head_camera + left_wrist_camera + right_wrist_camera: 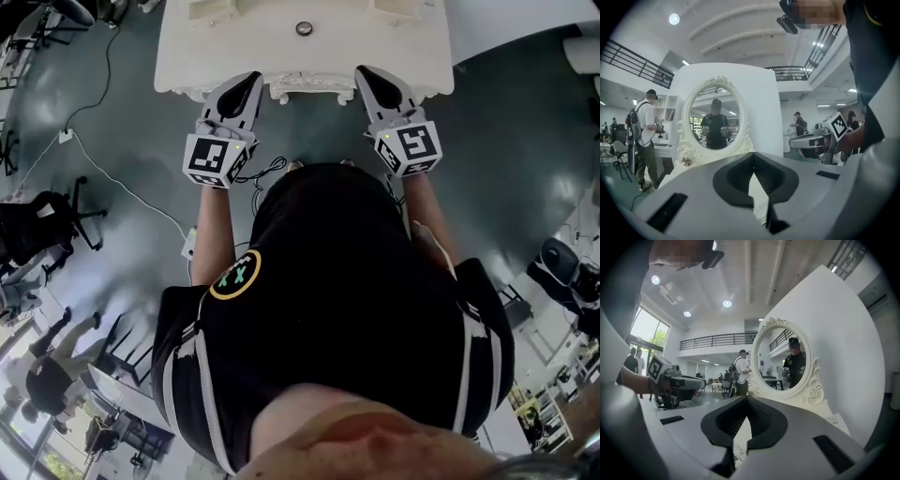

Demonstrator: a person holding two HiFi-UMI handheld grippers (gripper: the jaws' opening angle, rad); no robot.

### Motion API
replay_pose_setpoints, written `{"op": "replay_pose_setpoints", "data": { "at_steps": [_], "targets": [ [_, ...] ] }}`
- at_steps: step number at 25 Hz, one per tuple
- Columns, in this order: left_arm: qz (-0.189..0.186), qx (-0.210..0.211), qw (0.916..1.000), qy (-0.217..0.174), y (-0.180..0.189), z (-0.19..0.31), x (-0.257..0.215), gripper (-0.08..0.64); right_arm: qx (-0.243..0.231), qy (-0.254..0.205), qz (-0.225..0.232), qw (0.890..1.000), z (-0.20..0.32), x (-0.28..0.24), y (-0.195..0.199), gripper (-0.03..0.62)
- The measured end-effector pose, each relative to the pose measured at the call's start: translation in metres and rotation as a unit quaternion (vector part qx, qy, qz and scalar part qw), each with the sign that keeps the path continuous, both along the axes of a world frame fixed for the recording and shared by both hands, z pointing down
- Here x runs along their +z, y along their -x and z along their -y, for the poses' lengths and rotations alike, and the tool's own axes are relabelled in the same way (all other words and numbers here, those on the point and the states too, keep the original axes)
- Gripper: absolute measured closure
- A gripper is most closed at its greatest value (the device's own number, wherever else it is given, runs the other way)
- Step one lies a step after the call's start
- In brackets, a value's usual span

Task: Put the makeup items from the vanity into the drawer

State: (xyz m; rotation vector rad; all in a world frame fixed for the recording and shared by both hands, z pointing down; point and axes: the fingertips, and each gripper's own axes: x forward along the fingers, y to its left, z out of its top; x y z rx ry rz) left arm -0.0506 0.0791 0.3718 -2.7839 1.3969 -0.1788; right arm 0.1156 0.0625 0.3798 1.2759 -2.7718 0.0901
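Head view: vanity [187, 47] just beyond right gripper [362, 75]

The head view looks steeply down past the person's torso [337, 300] onto the near edge of the white vanity tabletop [187, 56], while both gripper views sit low at that edge, facing far and sharing the close oval mirror [715, 119].

Vanity [187, 47] top at twelve o'clock smooth white satin paint; mirror [715, 123] glass glossy in carved cream frame [689, 154]; left gripper [753, 159] and right gripper [746, 401] shells matt grey plastic, pads [773, 176] ribbed black; floor [112, 141] at nine o'clock polished grey; shirt [347, 281] matt black cloth.
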Motion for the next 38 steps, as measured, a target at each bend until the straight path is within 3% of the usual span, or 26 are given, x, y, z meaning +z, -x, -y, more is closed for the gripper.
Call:
{"op": "replay_pose_setpoints", "data": {
  "at_steps": [12, 14, 16, 22, 25, 27, 38],
  "targets": [
    [0.002, 0.005, 1.0000, 0.001, -0.004, 0.001, 0.000, 0.541, 0.001, 0.006, 0.003, 1.000, -0.001, 0.005, -0.003, 0.553],
    [0.003, 0.005, 1.0000, 0.001, -0.004, 0.001, 0.001, 0.541, -0.011, 0.010, 0.004, 1.000, -0.002, 0.006, 0.001, 0.488],
    [0.003, 0.005, 1.0000, 0.003, -0.004, 0.001, 0.002, 0.541, -0.027, 0.017, 0.004, 0.999, -0.004, 0.009, 0.007, 0.382],
    [0.003, 0.006, 1.0000, 0.004, -0.006, 0.002, 0.002, 0.541, -0.064, 0.049, 0.000, 0.997, -0.005, 0.021, 0.018, 0.179],
    [0.004, 0.006, 1.0000, 0.005, -0.006, 0.005, 0.004, 0.541, -0.070, 0.057, -0.001, 0.996, -0.002, 0.026, 0.022, 0.032],
    [0.005, 0.006, 1.0000, 0.005, -0.007, 0.006, 0.005, 0.541, -0.071, 0.056, -0.007, 0.996, -0.001, 0.029, 0.022, -0.006],
    [0.009, -0.001, 0.9999, 0.009, -0.018, 0.009, 0.006, 0.541, -0.080, 0.059, -0.024, 0.995, 0.000, 0.038, 0.012, -0.006]
  ]
}}
